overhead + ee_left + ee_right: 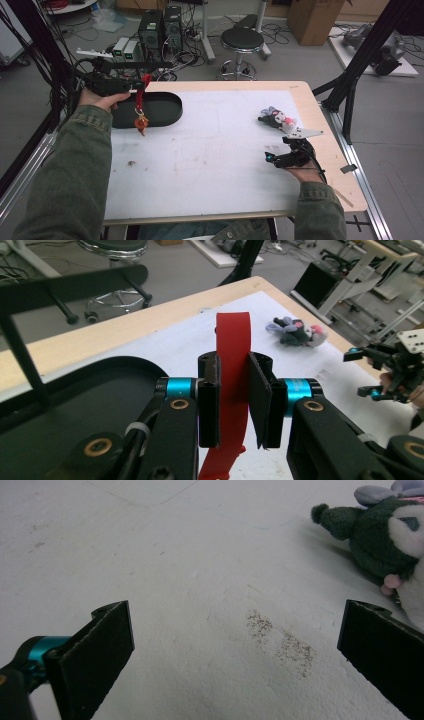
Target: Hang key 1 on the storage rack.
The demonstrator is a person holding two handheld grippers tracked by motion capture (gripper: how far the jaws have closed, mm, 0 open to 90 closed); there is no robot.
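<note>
My left gripper (136, 90) (234, 390) is shut on a red strap (145, 81) (232, 340), held up in the air. From the strap a small orange charm (141, 122) dangles over the front edge of a black oval tray (167, 107) (100, 390). A grey and white plush toy (277, 119) (297, 332) (385, 535) lies at the table's right side. My right gripper (276, 150) (235, 650) rests low just in front of the plush, open, with bare table between its pads (100, 650).
A black bar on a thin post (135, 64) (75, 285) stands over the tray's far side. The white mat (215, 150) covers the wooden table. A round stool (242, 42) and computer boxes (160, 27) stand on the floor beyond the far edge.
</note>
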